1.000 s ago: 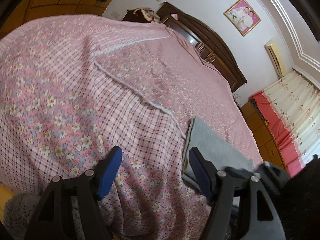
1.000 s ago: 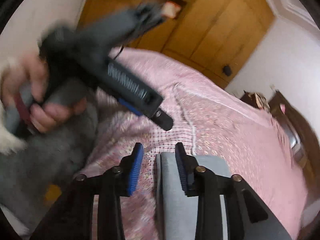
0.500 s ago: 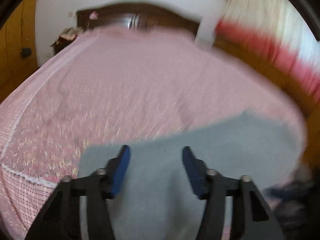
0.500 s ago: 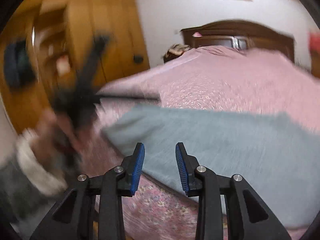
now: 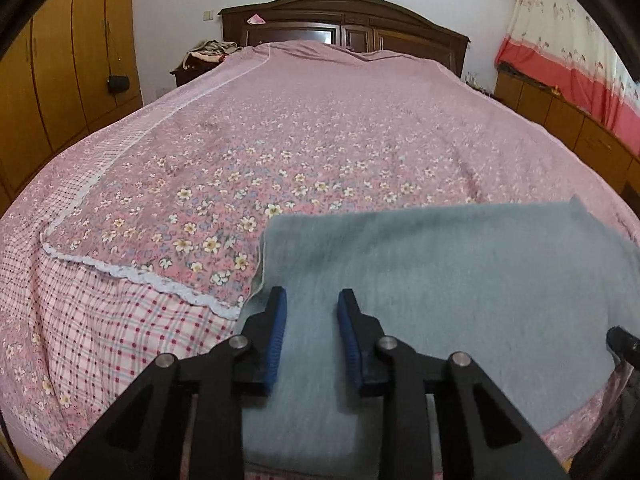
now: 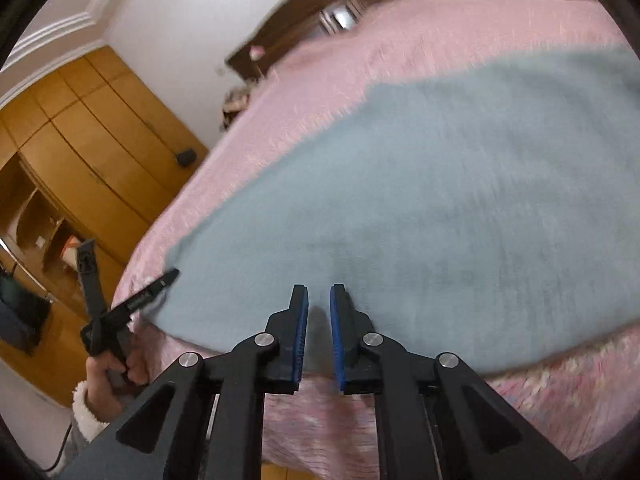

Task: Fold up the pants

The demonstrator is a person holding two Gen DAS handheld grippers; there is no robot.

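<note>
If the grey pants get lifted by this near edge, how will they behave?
The grey pants lie flat and fuzzy on the bedspread, so likely floppy: they would drape and sag from the pinch points. The fleecy nap probably grips the pads rather than slipping. Folded layers may slide apart.

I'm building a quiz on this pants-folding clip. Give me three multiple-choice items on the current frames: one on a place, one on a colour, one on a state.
1. Where do the pants lie?
A. near edge of the bed
B. against the headboard
C. on the floor

2. What colour are the pants?
A. red
B. grey-blue
C. black

3. How do the pants lie?
A. crumpled in a heap
B. hanging from a gripper
C. flat

Answers:
1 A, the pants sit at the near edge, far from the headboard.
2 B, both wrist views show grey-blue fabric.
3 C, they spread smooth on the bedspread.
</note>
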